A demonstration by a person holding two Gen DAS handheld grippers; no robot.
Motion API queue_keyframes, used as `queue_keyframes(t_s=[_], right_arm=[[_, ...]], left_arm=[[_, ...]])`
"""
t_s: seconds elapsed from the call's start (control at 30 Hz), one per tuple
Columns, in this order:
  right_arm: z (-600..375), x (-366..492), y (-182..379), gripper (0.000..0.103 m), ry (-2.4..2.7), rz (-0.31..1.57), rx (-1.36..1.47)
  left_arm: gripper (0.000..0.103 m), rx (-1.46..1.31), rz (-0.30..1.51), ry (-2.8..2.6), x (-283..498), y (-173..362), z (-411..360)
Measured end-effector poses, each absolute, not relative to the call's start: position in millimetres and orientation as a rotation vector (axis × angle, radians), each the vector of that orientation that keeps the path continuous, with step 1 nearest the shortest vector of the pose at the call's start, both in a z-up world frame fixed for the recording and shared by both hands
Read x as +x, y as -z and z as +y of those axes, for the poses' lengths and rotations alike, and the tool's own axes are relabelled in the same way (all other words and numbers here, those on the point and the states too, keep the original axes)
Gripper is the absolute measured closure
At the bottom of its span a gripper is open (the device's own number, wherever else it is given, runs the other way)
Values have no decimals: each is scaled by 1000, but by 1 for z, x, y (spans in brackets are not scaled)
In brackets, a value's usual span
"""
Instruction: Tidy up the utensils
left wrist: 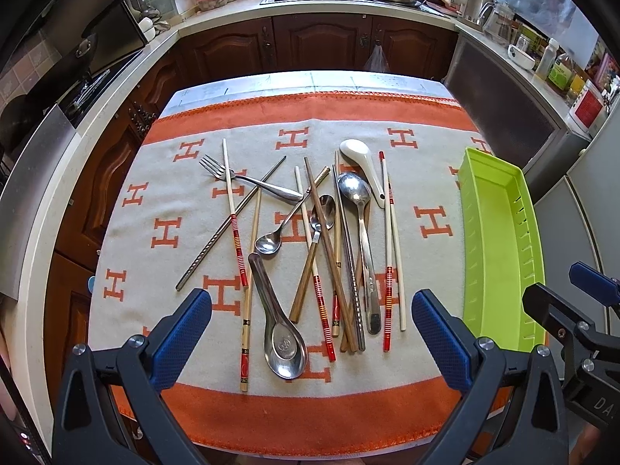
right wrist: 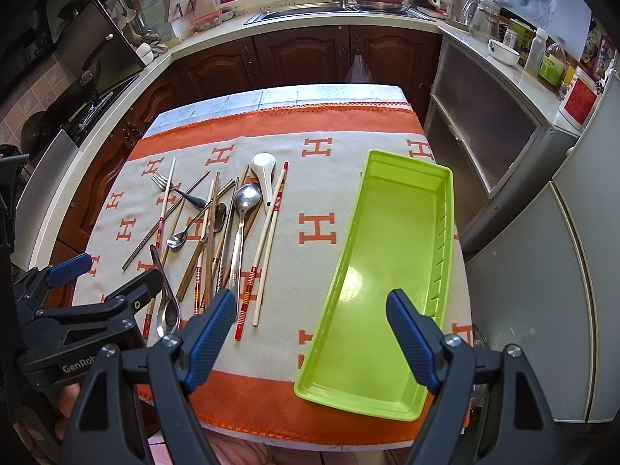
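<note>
Lime-green plastic, the tray (right wrist: 387,271) lies empty on the cloth's right side, long axis running away from the cameras, directly beneath the right gripper (right wrist: 310,333), whose jaws stand wide with nothing between them. The utensils (left wrist: 310,240) lie tangled leftward, mostly lengthwise, nearer the left gripper (left wrist: 310,333), likewise spread and empty. Overlaps hide several handles.

table (left wrist: 248,87) | orange-bordered H-print cloth (left wrist: 310,410) | on cloth: utensil pile (left wrist: 310,240), green tray (right wrist: 387,290)
</note>
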State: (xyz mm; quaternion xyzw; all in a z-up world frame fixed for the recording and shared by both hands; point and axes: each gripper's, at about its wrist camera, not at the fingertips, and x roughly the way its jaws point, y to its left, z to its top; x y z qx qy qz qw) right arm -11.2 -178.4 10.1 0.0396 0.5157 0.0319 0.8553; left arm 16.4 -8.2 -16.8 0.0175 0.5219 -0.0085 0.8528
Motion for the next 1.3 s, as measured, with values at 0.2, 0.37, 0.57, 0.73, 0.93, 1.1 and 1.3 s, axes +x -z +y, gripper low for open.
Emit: queue_keyframes(t_s=[0.2,0.37,0.57,0.73,0.93,1.1,1.3], right_arm=[[-176,-2,-6,23,-77,1098,86],[-170,4,-4,23,-91,1104,89],[-158,16,4,29,-131,1128,94],[-151,32,18,43,-148,1161,117],[-144,64,46,62,-157,1233,186],[-133,87,70,80,-170,1287,216],[-120,111,102,92,-188,1353,255]], left_arm=[[1,43,1116,10,22,23,-3],[1,24,1108,19,26,22,6],[2,-1,1094,25,36,21,17],[7,-34,1125,77,52,32,28],[14,-37,1157,82,72,51,45],[33,-74,1206,77,89,72,67],[42,-125,1242,76,99,92,87]])
